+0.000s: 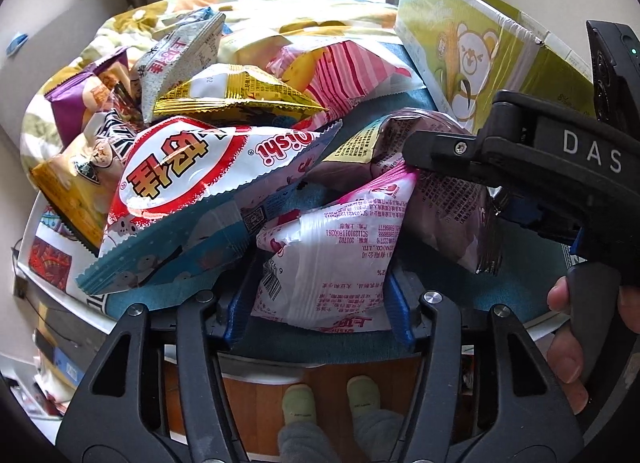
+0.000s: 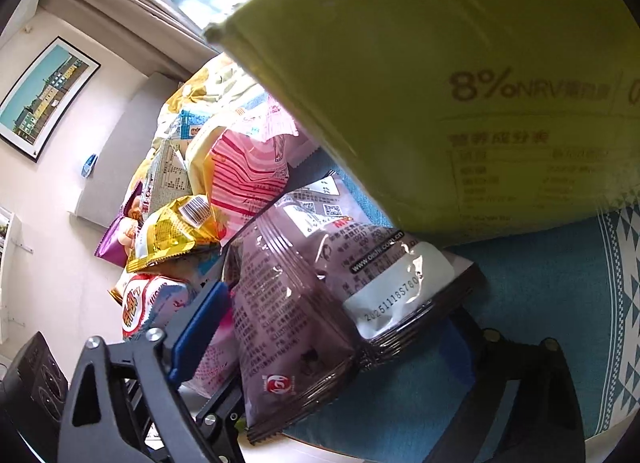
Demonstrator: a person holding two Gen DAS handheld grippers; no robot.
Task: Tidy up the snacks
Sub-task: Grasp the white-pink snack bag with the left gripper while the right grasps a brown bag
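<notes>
Pink-white packet (image 1: 332, 259) sits lengthwise between the left tongs (image 1: 320, 313), pinched; purple bag (image 2: 296, 295) lies inside wide right tongs (image 2: 340, 347), unpressed.

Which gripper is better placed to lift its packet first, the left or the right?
Probably the left. The left gripper already has both blue pads against the pink packet. The right gripper only straddles the purple packet, apparently without pressing it.

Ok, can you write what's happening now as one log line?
left gripper: shut on pink packet | right gripper: purple packet between jaws, grip unclear | rest: snack pile beside green box
</notes>
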